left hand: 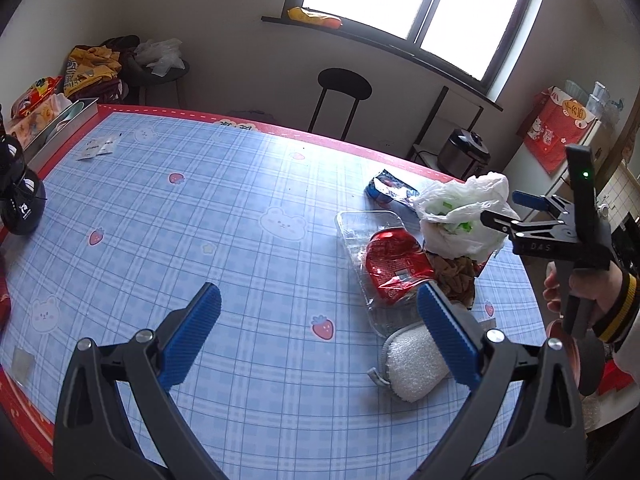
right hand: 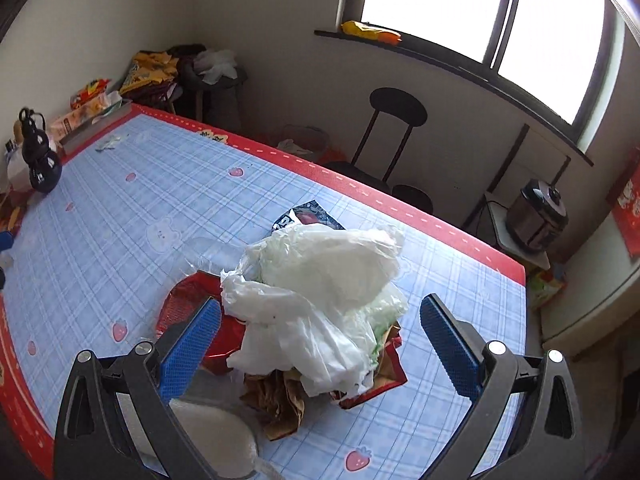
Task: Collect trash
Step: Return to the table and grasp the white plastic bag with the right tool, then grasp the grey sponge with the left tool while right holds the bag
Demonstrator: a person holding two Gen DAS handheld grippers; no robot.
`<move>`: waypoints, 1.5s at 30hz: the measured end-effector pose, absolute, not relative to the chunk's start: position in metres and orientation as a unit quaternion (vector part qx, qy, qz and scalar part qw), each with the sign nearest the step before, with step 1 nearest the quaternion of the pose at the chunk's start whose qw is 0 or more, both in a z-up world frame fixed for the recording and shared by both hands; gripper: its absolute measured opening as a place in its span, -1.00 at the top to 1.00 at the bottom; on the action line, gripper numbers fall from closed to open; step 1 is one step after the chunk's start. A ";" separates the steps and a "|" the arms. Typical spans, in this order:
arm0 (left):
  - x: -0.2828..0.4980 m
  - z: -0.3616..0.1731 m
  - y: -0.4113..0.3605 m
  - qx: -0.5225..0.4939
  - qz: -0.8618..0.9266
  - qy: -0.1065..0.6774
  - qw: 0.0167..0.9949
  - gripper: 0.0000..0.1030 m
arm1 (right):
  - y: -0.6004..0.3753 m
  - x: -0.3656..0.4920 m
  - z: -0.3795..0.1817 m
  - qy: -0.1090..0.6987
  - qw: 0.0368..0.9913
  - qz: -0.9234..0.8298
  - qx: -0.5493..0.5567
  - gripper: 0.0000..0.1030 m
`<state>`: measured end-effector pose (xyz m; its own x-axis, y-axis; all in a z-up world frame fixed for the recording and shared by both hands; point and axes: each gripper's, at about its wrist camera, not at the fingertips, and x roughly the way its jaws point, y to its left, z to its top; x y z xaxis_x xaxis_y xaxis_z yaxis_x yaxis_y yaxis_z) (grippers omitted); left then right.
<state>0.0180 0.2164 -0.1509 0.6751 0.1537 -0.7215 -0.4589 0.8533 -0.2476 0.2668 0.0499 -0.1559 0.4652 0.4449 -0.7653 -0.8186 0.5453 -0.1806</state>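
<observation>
A pile of trash lies on the blue checked tablecloth (left hand: 224,216) at the right. It holds a crumpled white plastic bag (left hand: 460,216) (right hand: 320,300), a crushed red can (left hand: 394,268) (right hand: 188,304) on a clear plastic tray (left hand: 360,224), brown paper (left hand: 456,276) (right hand: 280,400) and a dark blue wrapper (left hand: 390,190) (right hand: 304,216). My left gripper (left hand: 320,336) is open over the table, left of the pile. My right gripper (right hand: 320,344) (left hand: 504,212) is open, its jaws on either side of the white bag.
A white sponge (left hand: 412,364) (right hand: 212,436) lies in front of the pile. A black gourd-shaped bottle (left hand: 18,200) (right hand: 38,160) stands at the table's left edge by a metal tray (left hand: 60,128). A black stool (left hand: 344,92) and a rice cooker (left hand: 464,152) stand beyond the table.
</observation>
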 end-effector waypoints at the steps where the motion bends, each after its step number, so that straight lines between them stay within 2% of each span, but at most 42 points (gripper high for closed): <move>1: 0.014 -0.154 0.218 -0.211 0.172 0.367 0.889 -0.88 | 0.058 0.268 -0.160 0.342 0.802 0.392 -0.293 -0.90; 5: -0.001 -0.168 0.222 -0.211 0.179 0.386 0.880 -0.88 | 0.072 0.284 -0.179 0.380 0.786 0.373 -0.314 -0.90; 7: -0.007 -0.172 0.225 -0.214 0.182 0.391 0.876 -0.88 | 0.068 0.287 -0.187 0.392 0.787 0.359 -0.313 -0.78; 8: -0.010 -0.174 0.227 -0.216 0.184 0.392 0.875 -0.88 | 0.067 0.288 -0.189 0.401 0.787 0.355 -0.306 -0.47; 9: -0.012 -0.175 0.228 -0.220 0.184 0.392 0.874 -0.88 | 0.064 0.289 -0.191 0.410 0.787 0.355 -0.294 -0.26; 10: -0.013 -0.176 0.229 -0.222 0.183 0.393 0.874 -0.88 | 0.060 0.288 -0.190 0.413 0.789 0.355 -0.283 -0.18; 12: -0.012 -0.179 0.229 -0.220 0.178 0.395 0.874 -0.88 | 0.052 0.284 -0.185 0.407 0.797 0.358 -0.267 0.15; 17: 0.001 -0.185 0.217 -0.204 0.149 0.412 0.876 -0.88 | 0.023 0.269 -0.168 0.394 0.818 0.361 -0.214 0.43; 24: 0.023 -0.195 0.185 -0.196 0.093 0.427 0.878 -0.88 | -0.068 0.219 -0.131 0.351 0.873 0.335 -0.045 0.47; 29: 0.044 -0.206 0.154 -0.182 0.033 0.449 0.874 -0.89 | -0.149 0.190 -0.143 0.376 0.886 0.261 0.074 0.47; 35: 0.082 -0.234 0.124 -0.152 -0.040 0.479 0.864 -0.89 | -0.202 0.160 -0.166 0.403 0.885 0.216 0.086 0.47; 40: 0.102 -0.255 0.133 -0.197 -0.036 0.489 0.849 -0.88 | -0.230 0.143 -0.171 0.402 0.890 0.190 0.099 0.47; 45: 0.113 -0.266 0.139 -0.190 -0.020 0.495 0.848 -0.87 | -0.248 0.131 -0.179 0.407 0.890 0.169 0.112 0.47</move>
